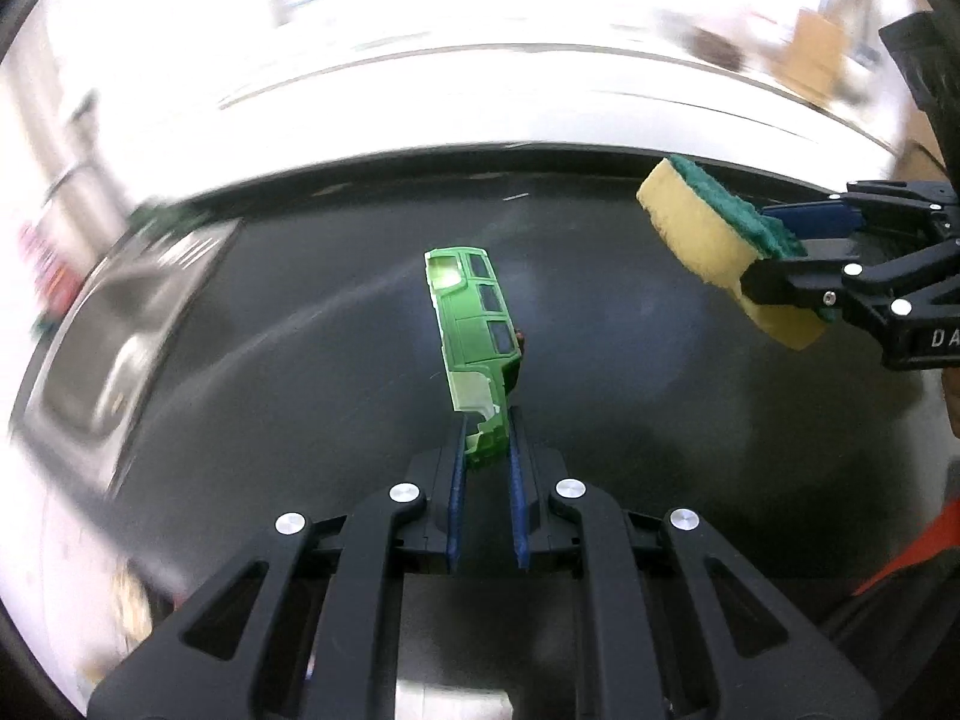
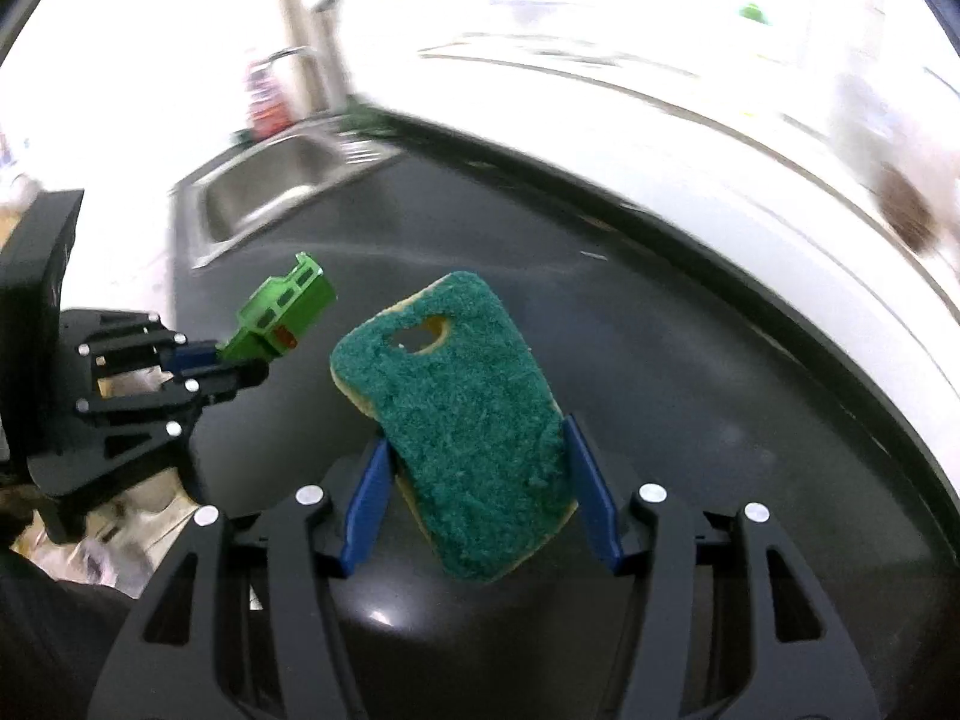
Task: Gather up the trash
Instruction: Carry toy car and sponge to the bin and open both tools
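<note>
Steel sink (image 2: 264,192) far left of the dark glossy desk (image 1: 300,372). Left gripper (image 1: 487,456) pinches a green plastic toy van shell (image 1: 474,330) (hollow, glossy); right gripper (image 2: 480,480) squeezes a worn, scratchy yellow-green sponge (image 2: 474,420), both airborne.

Both hand-held grippers (image 1: 487,450) (image 2: 477,450) clamped, raised

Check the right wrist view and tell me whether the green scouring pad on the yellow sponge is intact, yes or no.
No: the green scouring face of the yellow sponge has a torn hole near its far end, exposing yellow foam.
</note>
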Demonstrator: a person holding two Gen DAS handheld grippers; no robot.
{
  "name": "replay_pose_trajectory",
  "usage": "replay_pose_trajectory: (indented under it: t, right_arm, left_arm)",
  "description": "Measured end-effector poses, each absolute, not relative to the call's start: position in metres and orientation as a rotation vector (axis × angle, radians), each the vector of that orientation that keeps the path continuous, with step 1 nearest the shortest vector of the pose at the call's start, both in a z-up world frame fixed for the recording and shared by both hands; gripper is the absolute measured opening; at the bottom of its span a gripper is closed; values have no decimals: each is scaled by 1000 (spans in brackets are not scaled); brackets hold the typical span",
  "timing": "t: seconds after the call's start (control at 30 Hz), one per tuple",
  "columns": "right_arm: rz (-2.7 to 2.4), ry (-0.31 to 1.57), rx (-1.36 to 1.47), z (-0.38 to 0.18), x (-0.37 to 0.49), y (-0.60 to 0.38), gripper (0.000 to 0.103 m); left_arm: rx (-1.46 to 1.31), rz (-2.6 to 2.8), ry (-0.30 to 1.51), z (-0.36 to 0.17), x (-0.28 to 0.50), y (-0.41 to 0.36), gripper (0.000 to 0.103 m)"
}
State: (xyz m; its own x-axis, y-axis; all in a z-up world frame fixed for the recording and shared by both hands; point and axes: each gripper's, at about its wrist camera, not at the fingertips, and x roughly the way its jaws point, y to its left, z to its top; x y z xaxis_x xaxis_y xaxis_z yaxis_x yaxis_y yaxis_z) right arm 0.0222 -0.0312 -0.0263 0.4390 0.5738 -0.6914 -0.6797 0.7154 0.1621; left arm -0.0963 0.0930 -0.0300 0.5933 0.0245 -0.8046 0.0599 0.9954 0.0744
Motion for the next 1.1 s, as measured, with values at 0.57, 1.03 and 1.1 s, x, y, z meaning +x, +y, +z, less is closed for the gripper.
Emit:
replay_pose_trajectory:
  t: [0.57,1.03,1.1]
  right_arm:
    - [1342,941,-447,-43,-114,301,56]
    - [1296,1064,-535,-84,-118,411,56]
    - [1293,1070,-534,-84,-115,415,56]
  left_arm:
    - [-310,573,1064,-112,-305,317,12]
    - [-479,598,1021,-168,-320,409,12]
    - [-475,593,1026,-170,-317,414,12]
